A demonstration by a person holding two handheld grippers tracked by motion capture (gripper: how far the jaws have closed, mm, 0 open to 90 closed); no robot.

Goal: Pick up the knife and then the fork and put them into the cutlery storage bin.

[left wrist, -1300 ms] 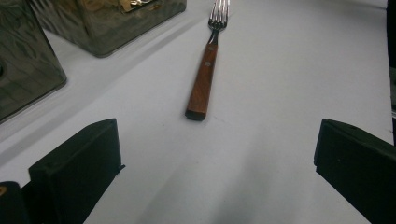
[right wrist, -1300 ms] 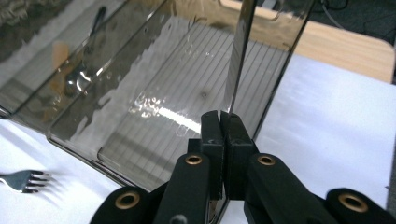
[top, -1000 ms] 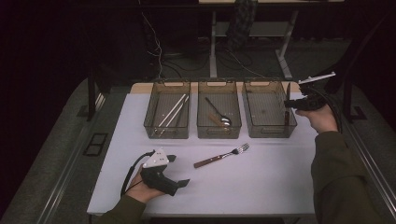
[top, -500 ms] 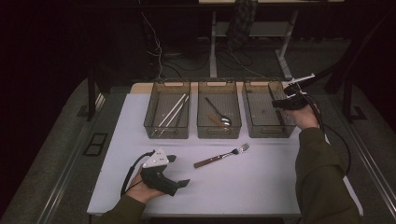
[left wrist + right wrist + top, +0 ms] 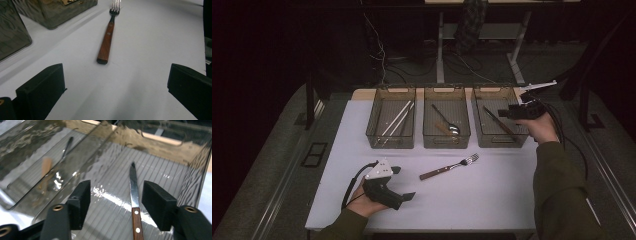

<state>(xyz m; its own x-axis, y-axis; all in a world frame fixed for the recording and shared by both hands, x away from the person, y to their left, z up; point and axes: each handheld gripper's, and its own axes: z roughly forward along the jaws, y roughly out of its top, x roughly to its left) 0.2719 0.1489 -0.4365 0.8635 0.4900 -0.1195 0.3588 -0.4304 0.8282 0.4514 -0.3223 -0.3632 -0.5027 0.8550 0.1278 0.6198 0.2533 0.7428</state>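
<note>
Knife (image 5: 135,202) lies released in the bin (image 5: 499,142) at 2 o'clock, right gripper (image 5: 116,195) jaws just opened, empty. Left gripper (image 5: 115,82) jaws wide. Next, judged: grasp the fork (image 5: 449,167) at bench centre.

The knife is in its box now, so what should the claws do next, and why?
Probably the left claw should slide forward and close on the fork's wooden handle. The right claw has just been opening, and the knife lies loose on the floor of the right box, no longer pinched. The fork is the last piece on the table, straight ahead of the open left claw.
</note>
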